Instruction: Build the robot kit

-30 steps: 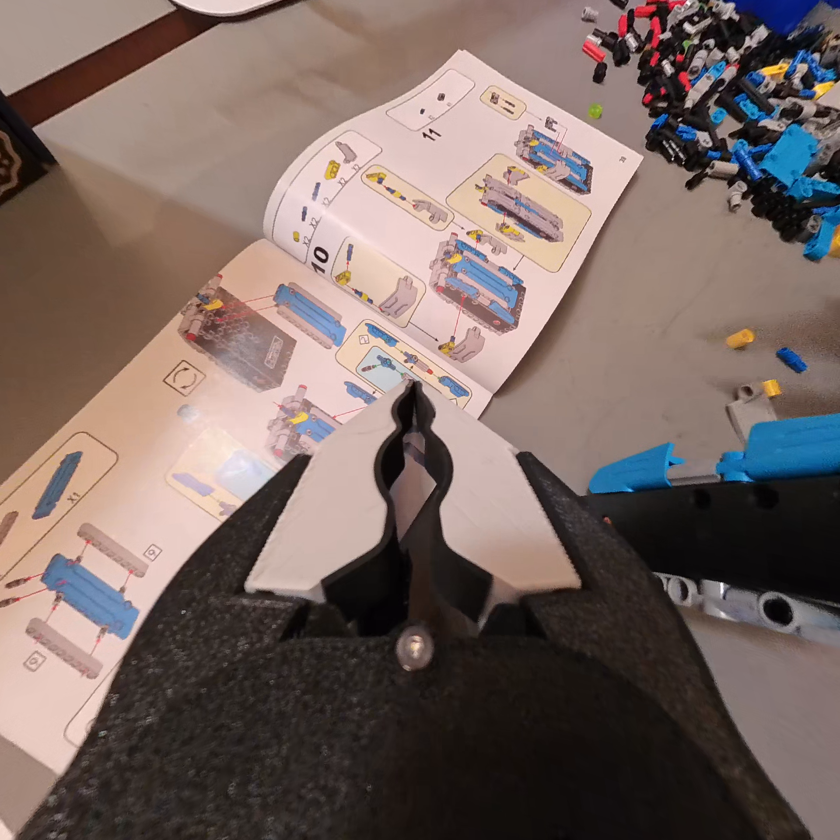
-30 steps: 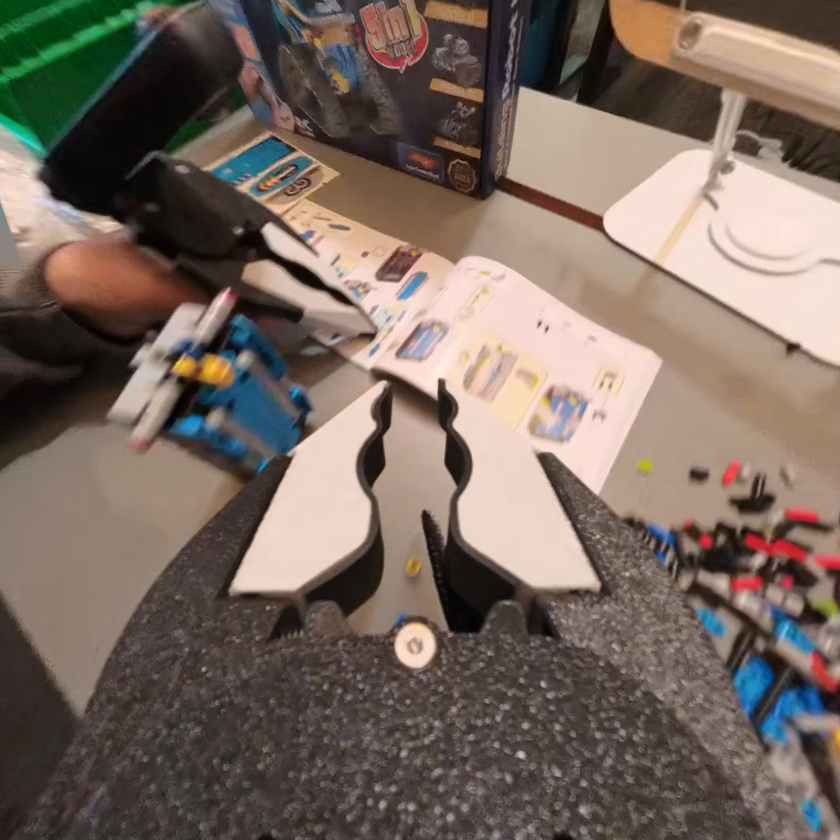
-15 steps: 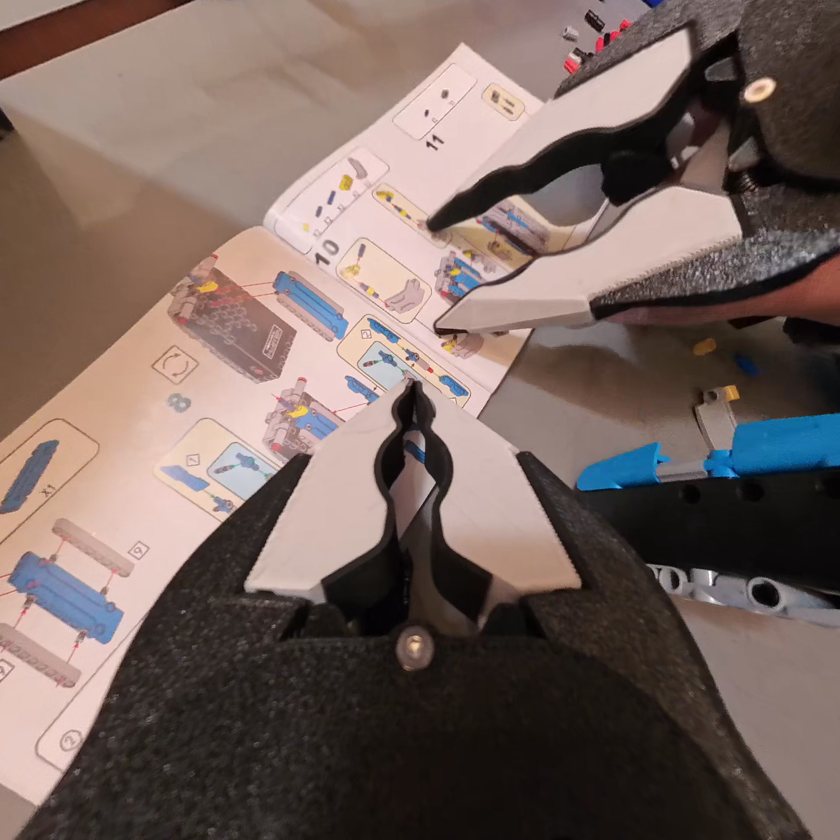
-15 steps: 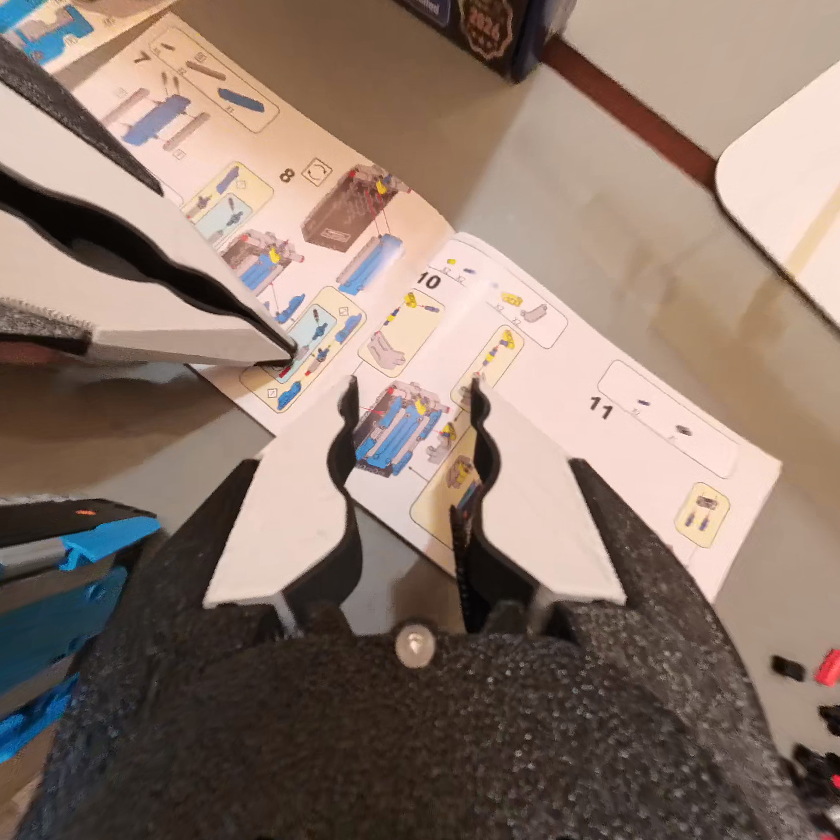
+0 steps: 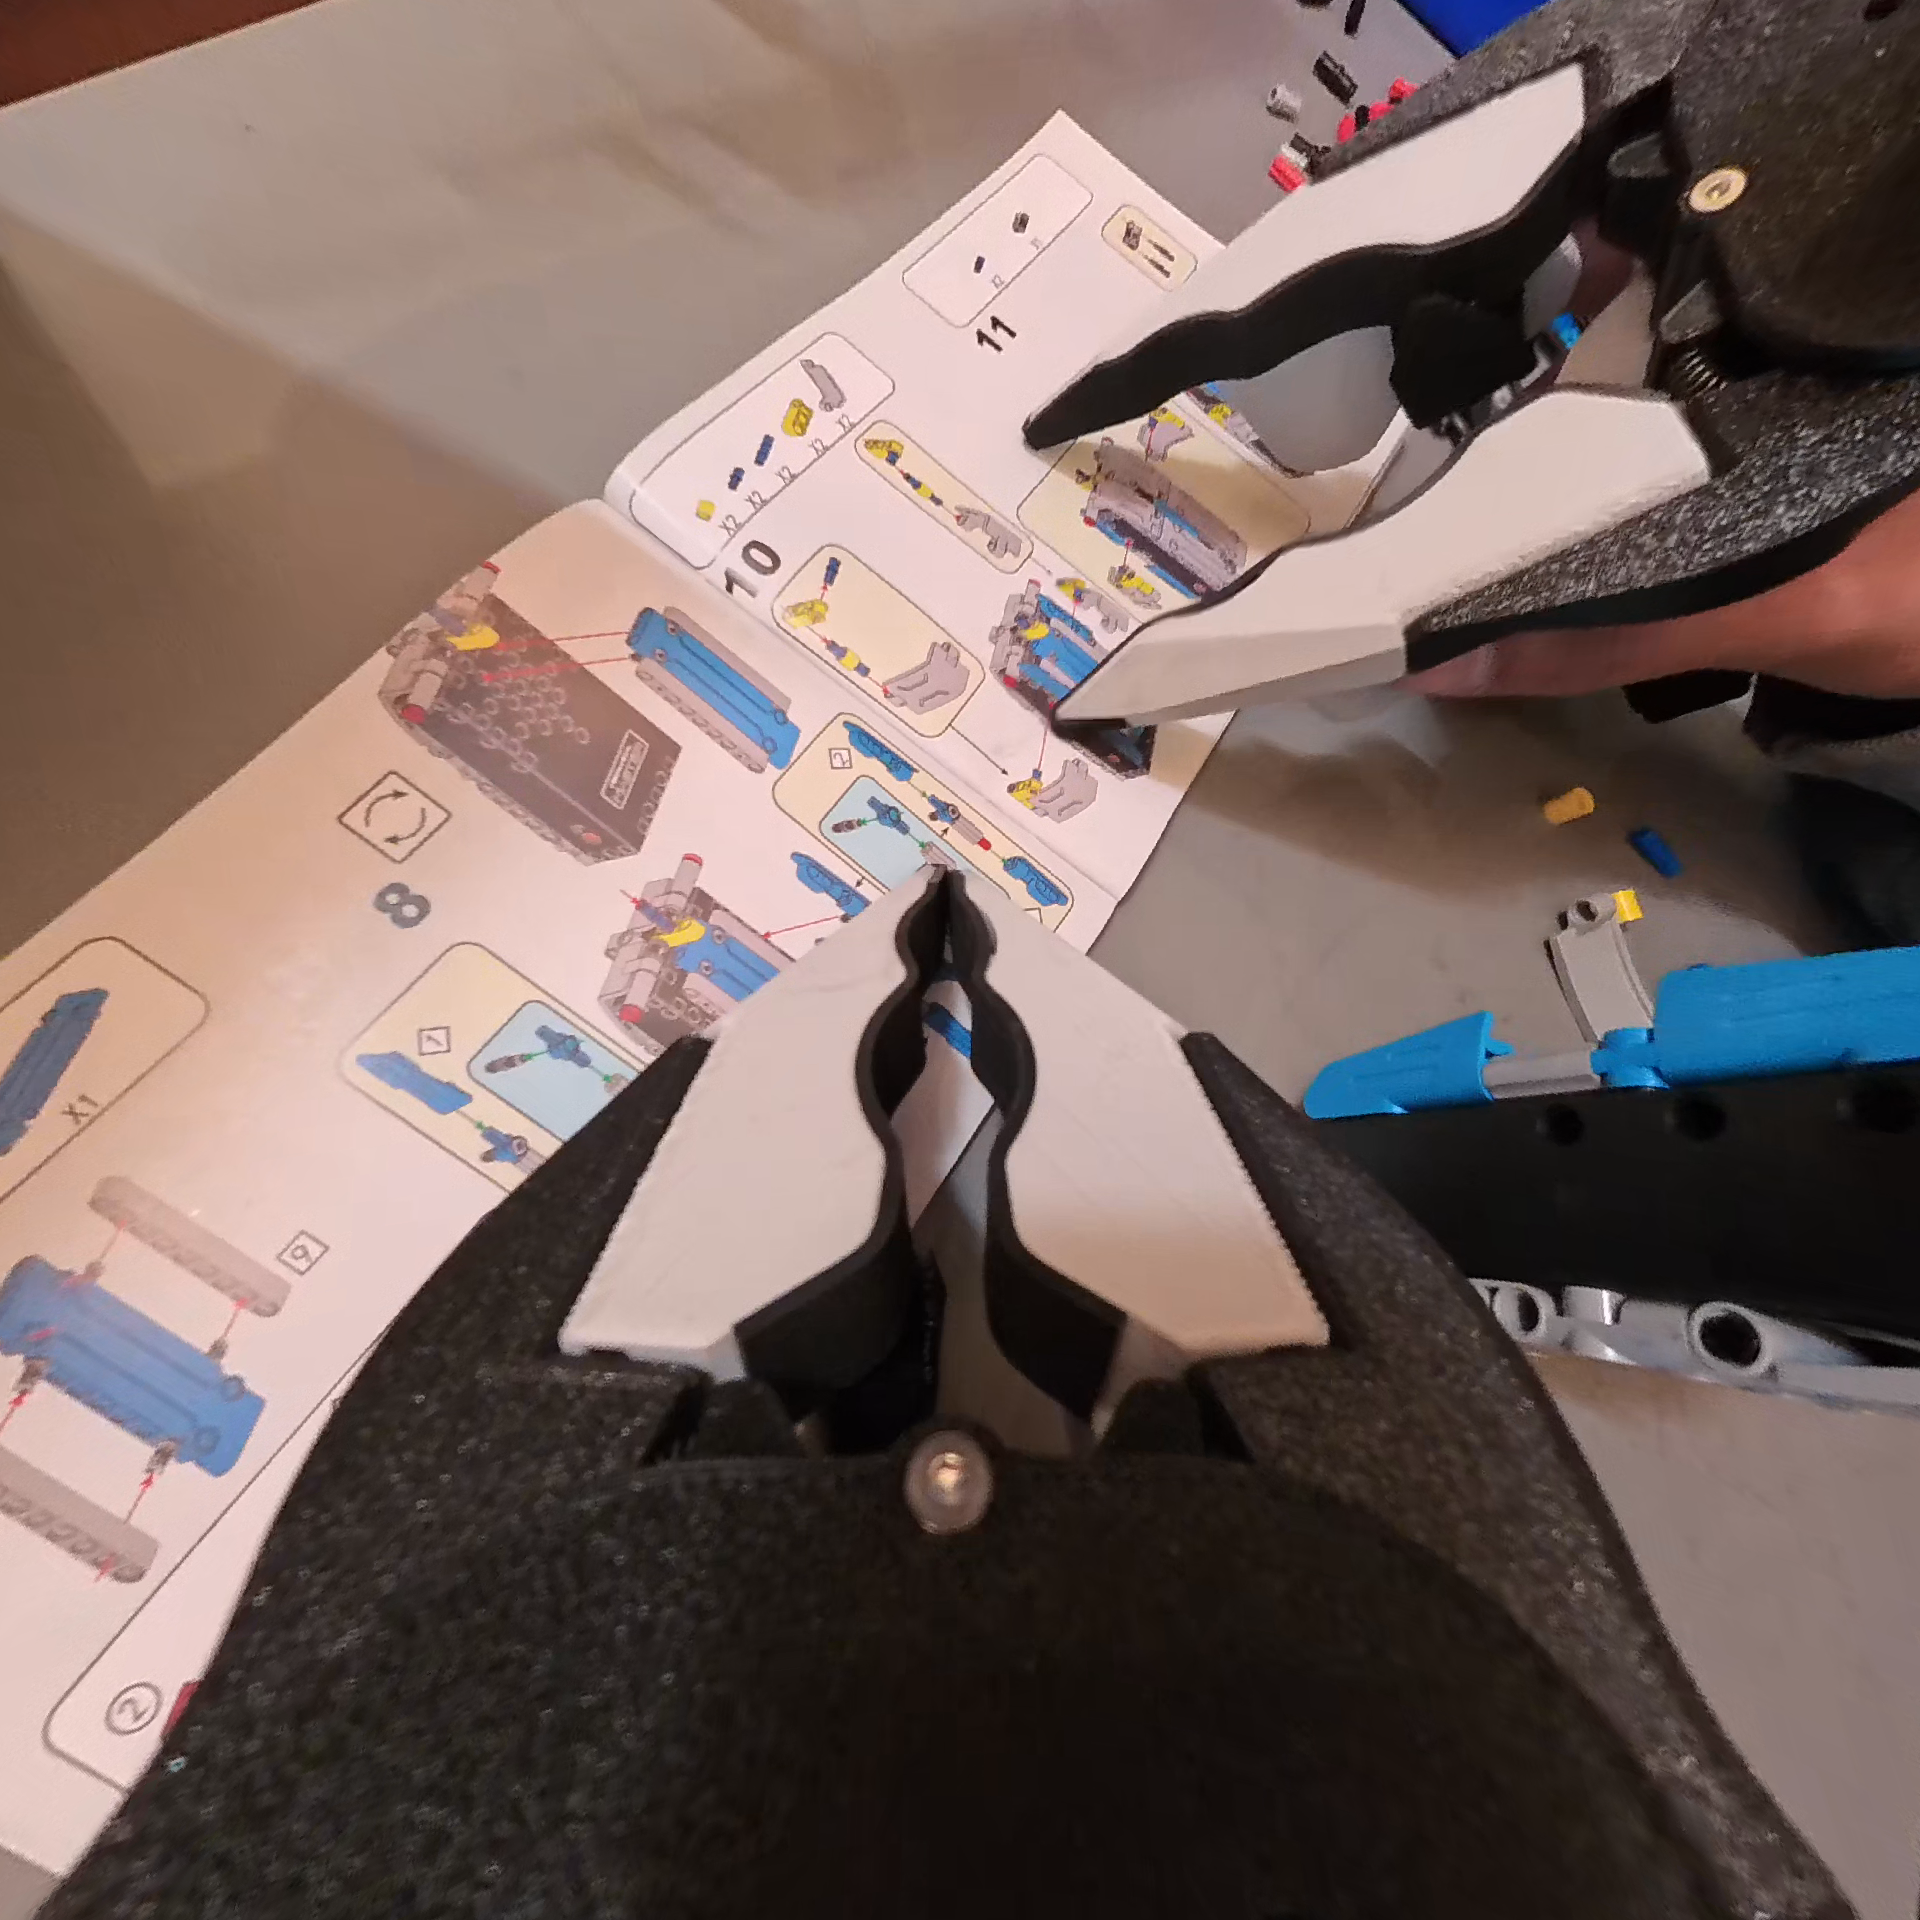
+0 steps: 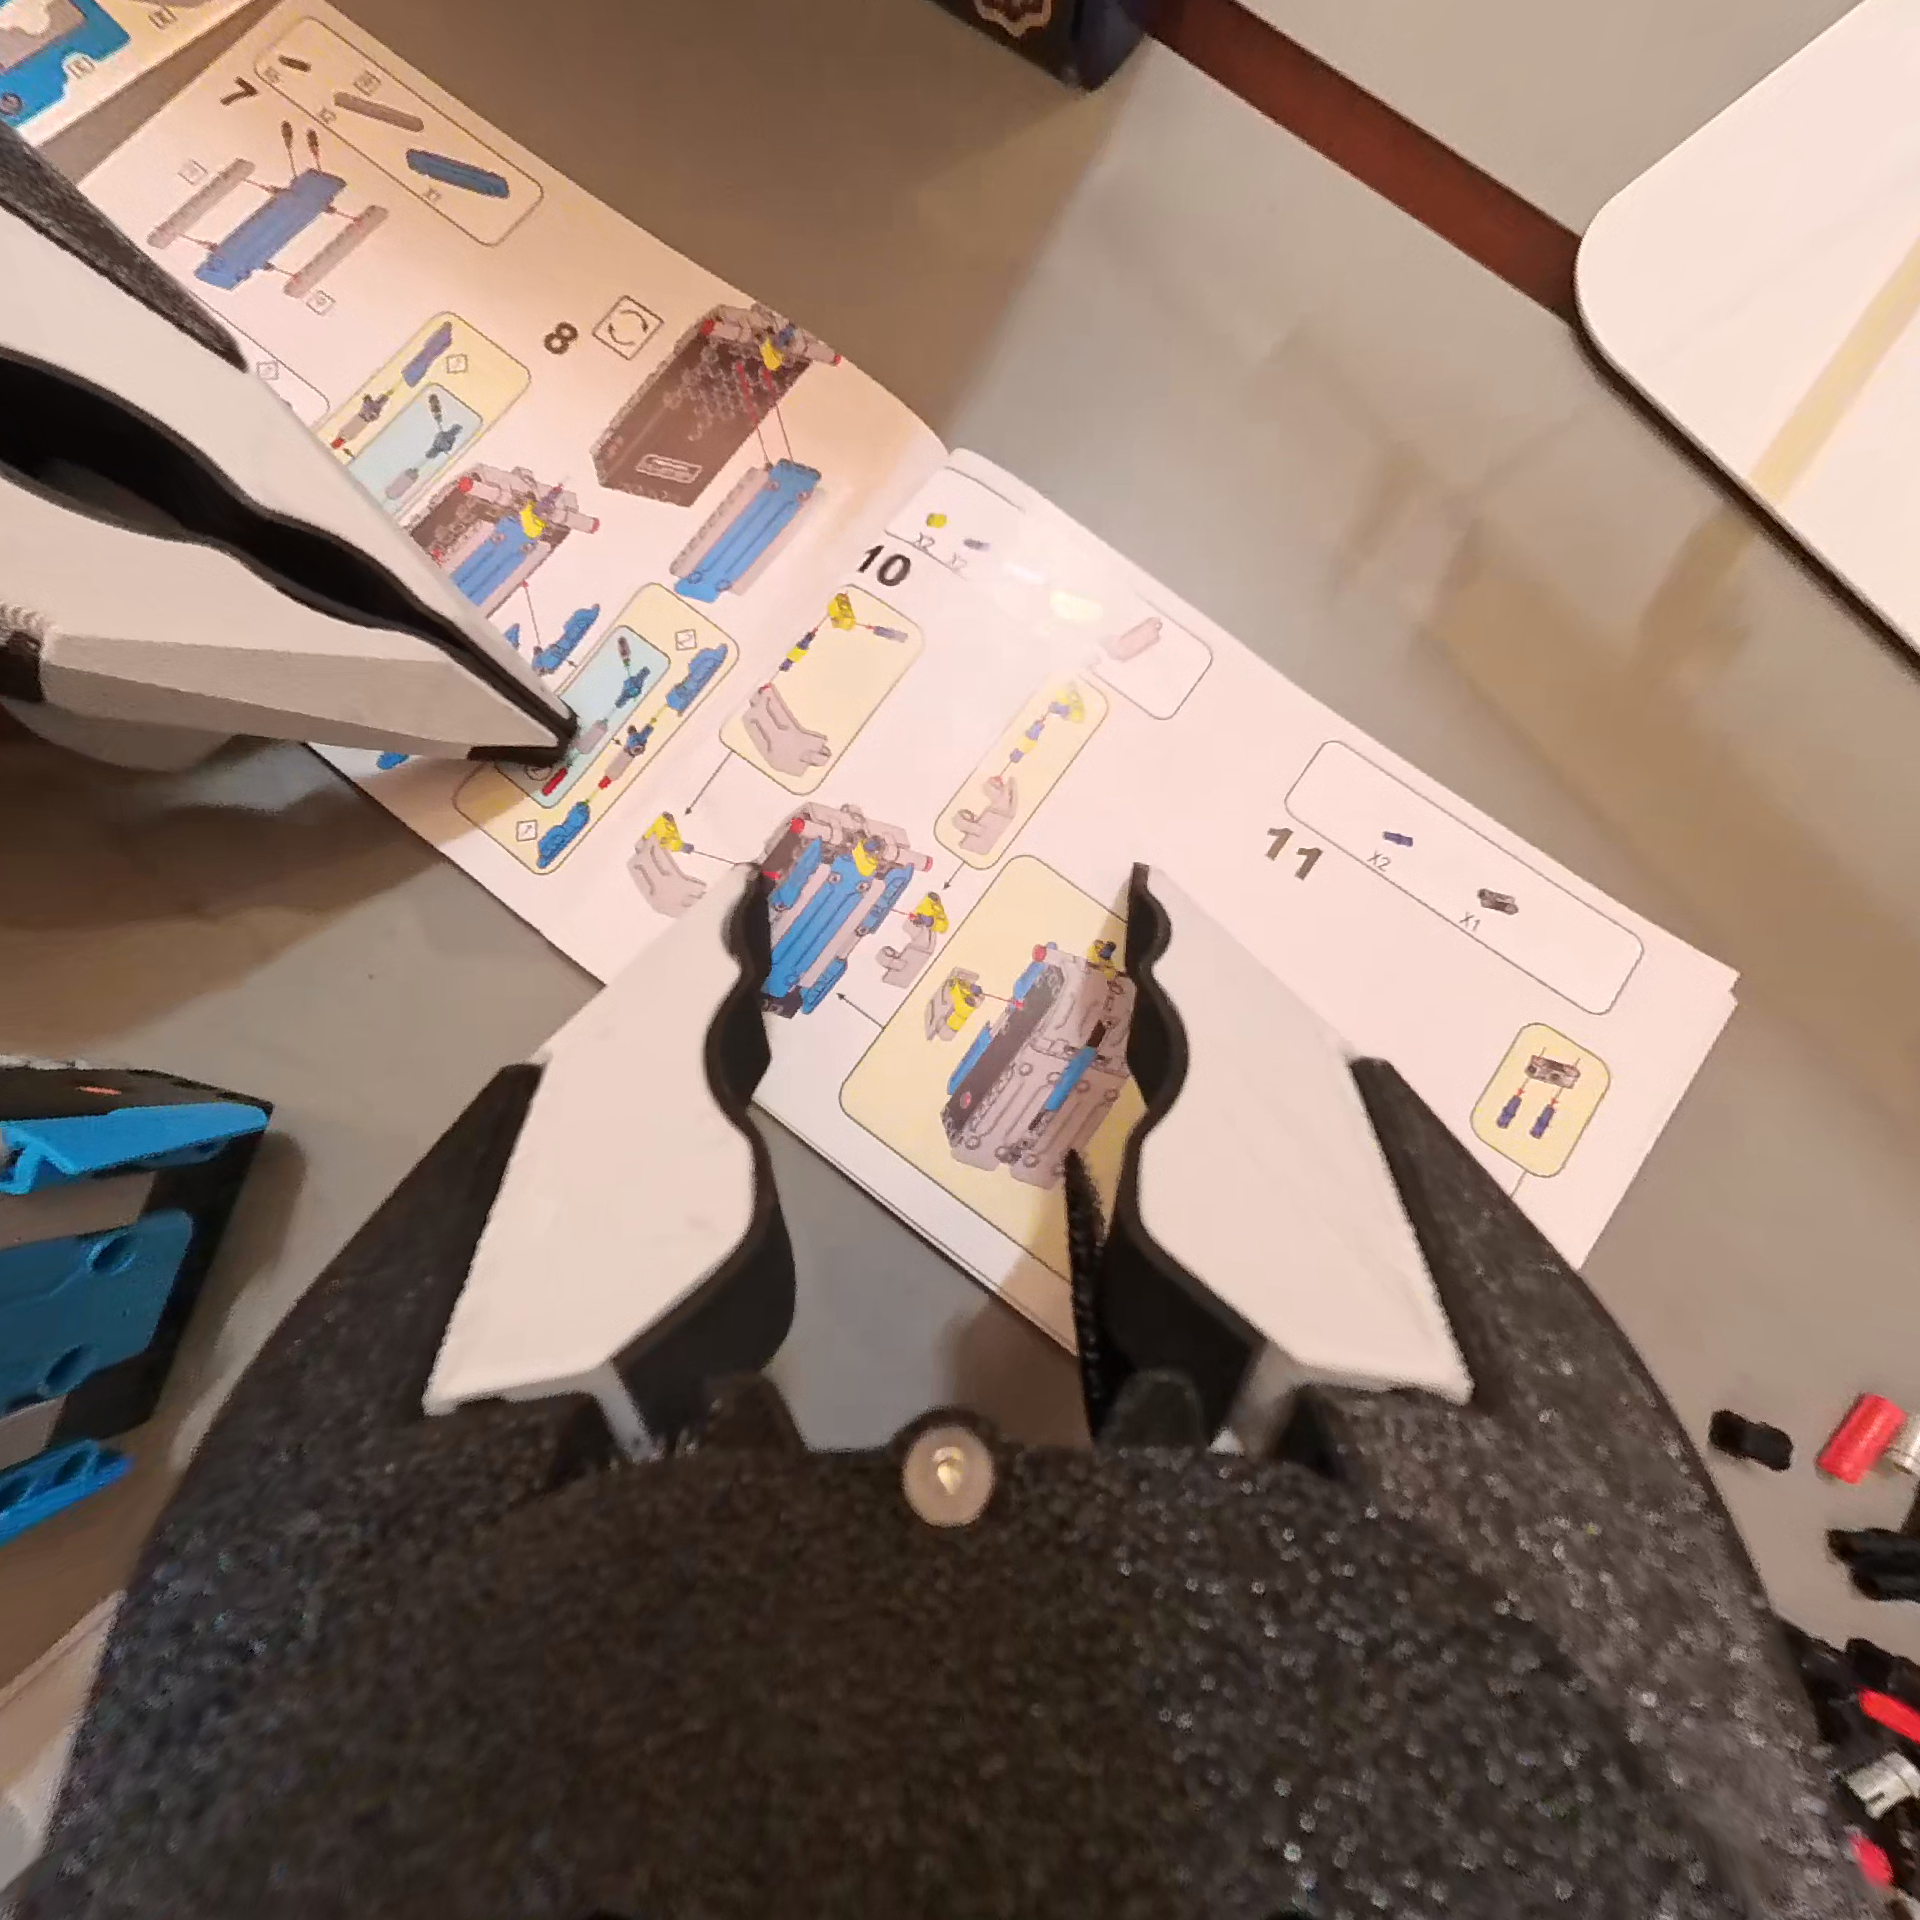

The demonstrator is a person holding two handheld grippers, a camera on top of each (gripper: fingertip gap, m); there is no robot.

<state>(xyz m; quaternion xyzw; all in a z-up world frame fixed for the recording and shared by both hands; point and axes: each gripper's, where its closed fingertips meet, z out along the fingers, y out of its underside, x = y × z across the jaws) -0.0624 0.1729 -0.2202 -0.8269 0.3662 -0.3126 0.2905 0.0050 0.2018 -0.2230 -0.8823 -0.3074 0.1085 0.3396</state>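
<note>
- The left claw point(image 5: 940, 883) is seen pressed together, tips over the open instruction booklet point(image 5: 582, 790) at its near edge.
- The right claw point(image 6: 940, 883) is held spread wide above the booklet's right-hand page.
- A blue and black brick assembly point(image 5: 1662, 1132) is seen just beside the left claw on the grey surface point(image 5: 416, 260).
- Loose small bricks point(image 6: 1860, 1444) are scattered to the right.

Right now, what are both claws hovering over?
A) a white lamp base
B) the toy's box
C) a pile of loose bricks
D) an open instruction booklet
D: the shut left claw and the open right claw both sit over the open booklet on the table.
</note>
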